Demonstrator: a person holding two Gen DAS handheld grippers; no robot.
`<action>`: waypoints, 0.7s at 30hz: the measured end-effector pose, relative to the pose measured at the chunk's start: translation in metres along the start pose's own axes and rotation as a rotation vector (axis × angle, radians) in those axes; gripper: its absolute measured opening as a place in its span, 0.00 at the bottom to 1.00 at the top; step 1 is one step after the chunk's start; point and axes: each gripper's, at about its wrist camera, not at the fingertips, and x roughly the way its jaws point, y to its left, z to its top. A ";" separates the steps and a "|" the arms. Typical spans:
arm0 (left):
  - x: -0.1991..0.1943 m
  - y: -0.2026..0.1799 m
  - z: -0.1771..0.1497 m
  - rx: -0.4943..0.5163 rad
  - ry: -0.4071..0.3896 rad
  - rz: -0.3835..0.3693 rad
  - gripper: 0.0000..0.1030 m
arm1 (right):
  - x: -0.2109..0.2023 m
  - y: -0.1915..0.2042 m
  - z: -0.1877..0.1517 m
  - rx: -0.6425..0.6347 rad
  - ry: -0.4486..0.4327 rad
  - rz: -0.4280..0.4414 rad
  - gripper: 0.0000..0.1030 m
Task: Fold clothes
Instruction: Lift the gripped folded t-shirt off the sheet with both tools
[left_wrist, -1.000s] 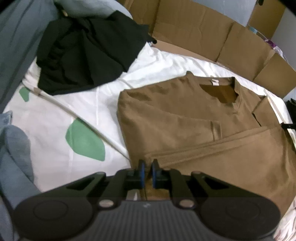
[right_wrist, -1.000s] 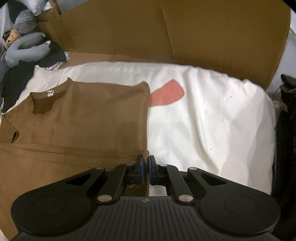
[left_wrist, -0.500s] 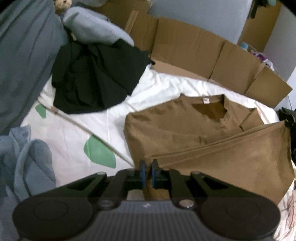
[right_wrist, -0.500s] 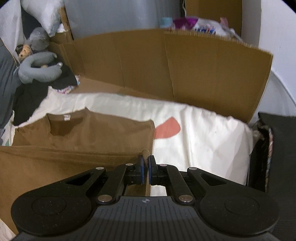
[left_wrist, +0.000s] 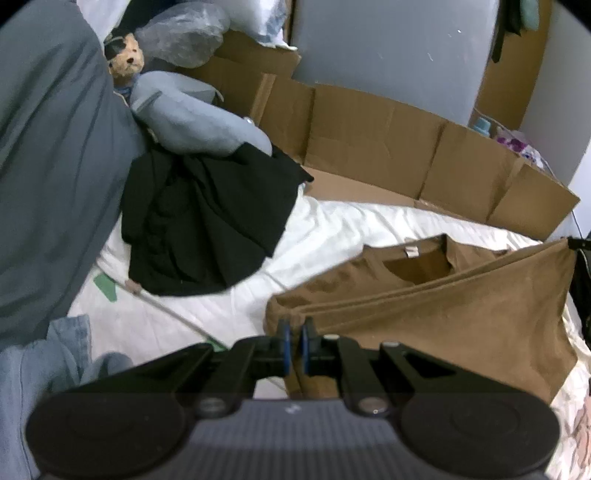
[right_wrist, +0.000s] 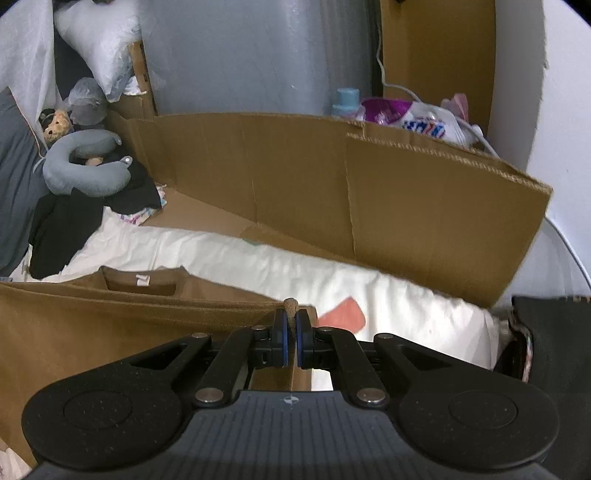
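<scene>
White sheet (left_wrist: 332, 236) over the bed, printed with green (left_wrist: 105, 288) and coral (right_wrist: 343, 314) patches; cardboard panels (left_wrist: 369, 147) stand as a wall along its far edge, grey wall behind.

Brown t-shirt (left_wrist: 443, 314) sits mid-bed, collar end flat on the sheet, neck label (left_wrist: 412, 252) facing up. Its near hem is off the sheet, stretched as a taut doubled edge between both grippers, the fabric below hanging as a panel in front of the collar part.

Left gripper (left_wrist: 294, 341): blue pads pressed together, pinching the hem's left corner. Right gripper (right_wrist: 290, 334): pads likewise pressed together on the right corner, a nub of brown cloth (right_wrist: 290, 306) sticking up just past the fingertips. In the left wrist view the right gripper shows only as a dark bit at the far end of the stretched edge.

Outward, left of the shirt: black garment (left_wrist: 207, 229) piled loose on the sheet, well apart from the shirt. Grey U-shaped neck pillow (right_wrist: 81, 170) rests on its far side, small plush toy (left_wrist: 125, 59) just behind, clear plastic bag (left_wrist: 184, 37) beside that. Grey bedding (left_wrist: 48, 166) along the left side; light-blue cloth (left_wrist: 44, 369) bunched at the near left.

Behind the cardboard on the right: blue-capped bottle (right_wrist: 345, 101) and a purple-and-white printed bag (right_wrist: 413, 118), white cable (right_wrist: 391, 83) running past them. Whether they sit in a box, can't tell. Dark object (right_wrist: 550, 350) at the bed's right edge.
</scene>
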 end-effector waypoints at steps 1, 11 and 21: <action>0.001 0.000 0.003 0.002 -0.004 0.004 0.06 | 0.001 0.001 0.004 -0.003 -0.004 -0.002 0.02; 0.014 -0.001 0.031 0.025 -0.037 0.025 0.06 | 0.016 0.002 0.037 -0.023 -0.026 -0.041 0.02; 0.031 -0.003 0.054 0.051 -0.049 0.051 0.06 | 0.039 0.007 0.060 -0.043 -0.021 -0.094 0.02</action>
